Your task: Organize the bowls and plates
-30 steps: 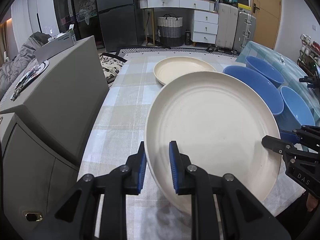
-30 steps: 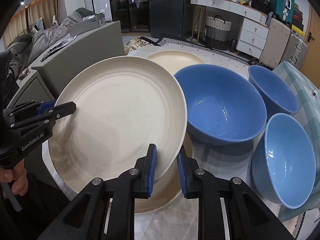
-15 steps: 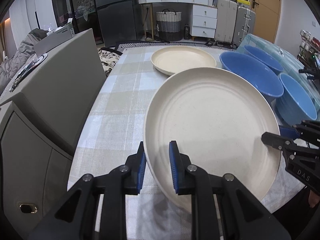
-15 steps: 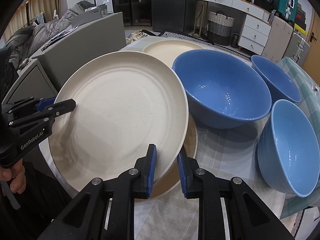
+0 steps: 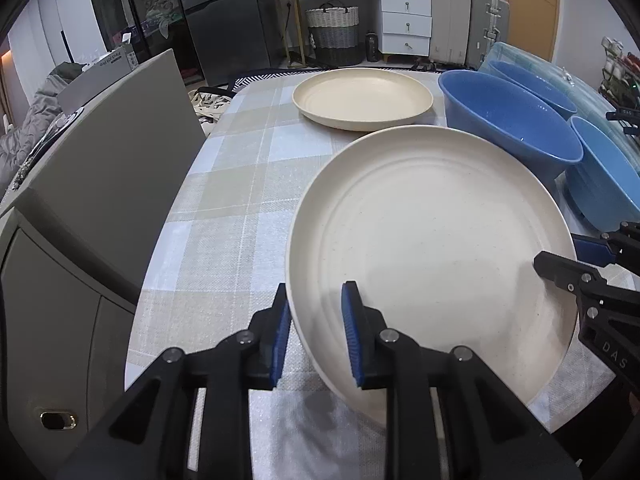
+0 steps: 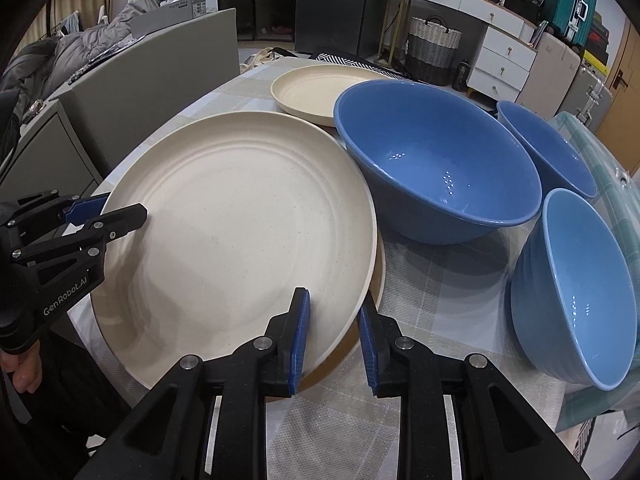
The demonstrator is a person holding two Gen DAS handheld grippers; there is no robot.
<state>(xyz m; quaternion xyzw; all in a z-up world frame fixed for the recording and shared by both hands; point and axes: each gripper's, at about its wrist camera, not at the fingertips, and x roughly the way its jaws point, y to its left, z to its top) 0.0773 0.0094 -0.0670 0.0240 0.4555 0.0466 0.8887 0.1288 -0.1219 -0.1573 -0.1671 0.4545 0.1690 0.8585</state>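
A large cream plate (image 5: pixel 432 248) (image 6: pixel 240 232) hangs low between both grippers, just over a second cream plate (image 6: pixel 380 276) whose rim peeks out beneath. My left gripper (image 5: pixel 316 332) (image 6: pixel 124 206) holds its left rim; the jaws are opening, with the rim still between the pads. My right gripper (image 6: pixel 334 336) (image 5: pixel 558 250) is shut on the right rim. A third cream plate (image 5: pixel 362 98) (image 6: pixel 308 94) lies farther back. To the right stand a big blue bowl (image 6: pixel 432 160) (image 5: pixel 508 132), a smaller blue bowl (image 6: pixel 548 148) behind it, and a lighter blue bowl (image 6: pixel 572 288) nearer.
The checked tablecloth (image 5: pixel 240 200) covers the table. A grey cabinet (image 5: pixel 100 168) stands tight against the table's left side. A translucent plastic cover (image 6: pixel 612 184) lies past the bowls at the right edge. A hand (image 6: pixel 24 372) holds the left gripper.
Both grippers have sunk toward the table with the large plate, which now sits close over the plate beneath. The left jaws stand slightly wider.
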